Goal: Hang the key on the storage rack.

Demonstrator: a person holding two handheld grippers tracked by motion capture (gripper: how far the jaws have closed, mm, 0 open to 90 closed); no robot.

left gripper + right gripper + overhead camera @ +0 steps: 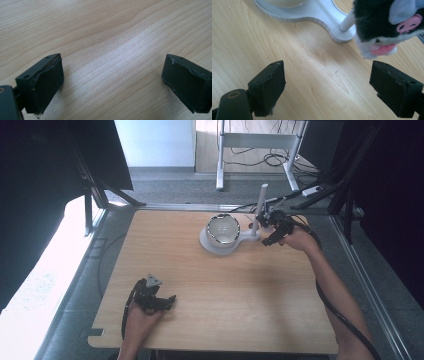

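The plush toy (pixel 384 22), black and grey with pink patches, hangs at the white post (pixel 347 21) of a white stand (pixel 317 13) on the far part of the tabletop (pixel 220 290). In the right gripper view it sits above and just beyond the right-hand finger (pixel 393 91), apart from it, with bare wood between the two fingers. The right gripper (pixel 327 87) has its fingers spread wide and nothing between them. In the high view that gripper (pixel 275 227) is held just right of the post (pixel 261 202), too close and dark there to separate from the toy.

A bowl (pixel 223 229) rests on the round base of the stand (pixel 210 245), left of the post.

The left gripper (pixel 155 297) lies near the tabletop's near-left part, well apart from the stand. Its fingers (pixel 43 86) are also wide apart over bare wood, holding nothing.
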